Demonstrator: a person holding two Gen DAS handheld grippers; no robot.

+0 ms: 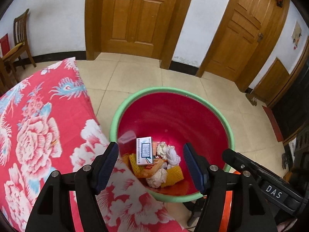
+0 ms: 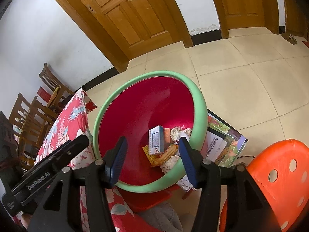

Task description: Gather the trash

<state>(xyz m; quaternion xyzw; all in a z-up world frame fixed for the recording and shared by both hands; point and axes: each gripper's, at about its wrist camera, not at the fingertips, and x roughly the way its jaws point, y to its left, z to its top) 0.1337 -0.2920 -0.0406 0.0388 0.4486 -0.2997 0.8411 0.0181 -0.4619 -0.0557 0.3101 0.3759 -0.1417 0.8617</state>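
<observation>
A red basin with a green rim (image 1: 173, 89) (image 2: 199, 104) stands beside the table. It holds a white box (image 1: 143, 150) (image 2: 156, 139), crumpled tissues (image 1: 168, 152) (image 2: 176, 132) and orange-yellow wrappers (image 1: 173, 176) (image 2: 154, 157). My left gripper (image 1: 150, 146) hangs open above the basin, its pads touching nothing. A blurred red packet (image 1: 126, 140) shows just past its left fingertip, inside the basin. My right gripper (image 2: 153, 139) is open over the basin's near rim, with nothing between its fingers.
A table under a red floral cloth (image 1: 38, 125) (image 2: 65, 123) borders the basin on the left. An orange stool (image 2: 280, 174) stands at the right, with a printed sheet (image 2: 222, 141) behind the basin. Wooden chairs (image 1: 19, 36) (image 2: 50, 83) line the wall; tiled floor lies beyond.
</observation>
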